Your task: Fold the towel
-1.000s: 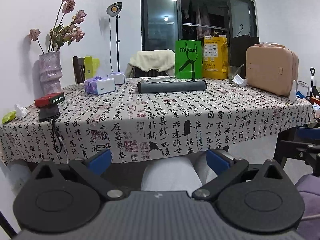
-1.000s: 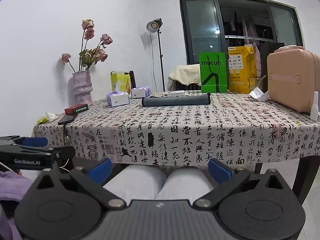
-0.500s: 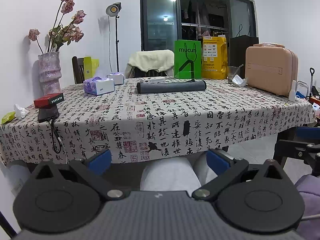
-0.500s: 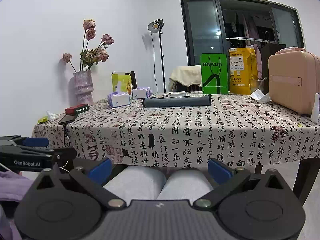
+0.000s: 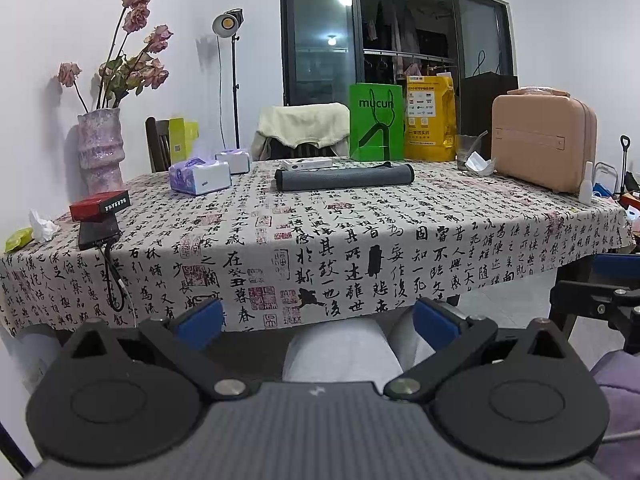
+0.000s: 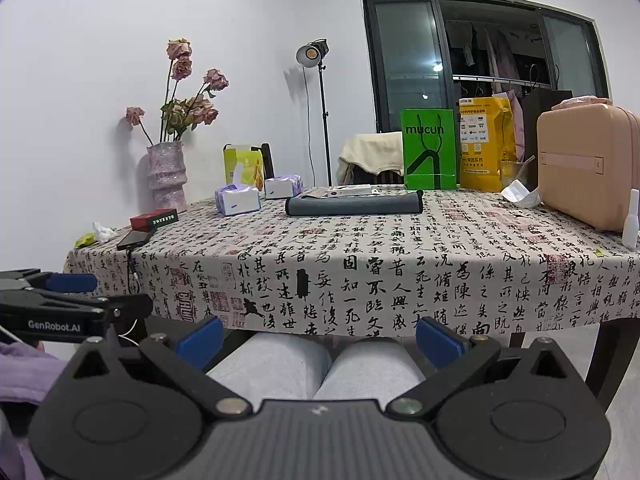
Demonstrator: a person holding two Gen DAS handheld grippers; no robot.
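A dark grey towel (image 5: 344, 178) lies folded in a long strip at the far middle of the table, also in the right wrist view (image 6: 354, 203). My left gripper (image 5: 318, 320) is open and empty, held low in front of the table's near edge, above a person's knees. My right gripper (image 6: 318, 338) is open and empty at the same height. Each gripper shows at the edge of the other's view: the right one (image 5: 600, 300) and the left one (image 6: 60, 300). Both are far from the towel.
The table has a calligraphy-print cloth (image 5: 320, 248). On it stand a vase of dried roses (image 5: 100, 152), tissue boxes (image 5: 200, 176), a red box (image 5: 100, 208), a phone with cable (image 5: 98, 234), a green bag (image 5: 376, 128), a yellow bag (image 5: 430, 120), a pink case (image 5: 544, 140).
Both grippers have risen very slightly, so the table sits a little lower in view. Nothing was taken hold of or let go.
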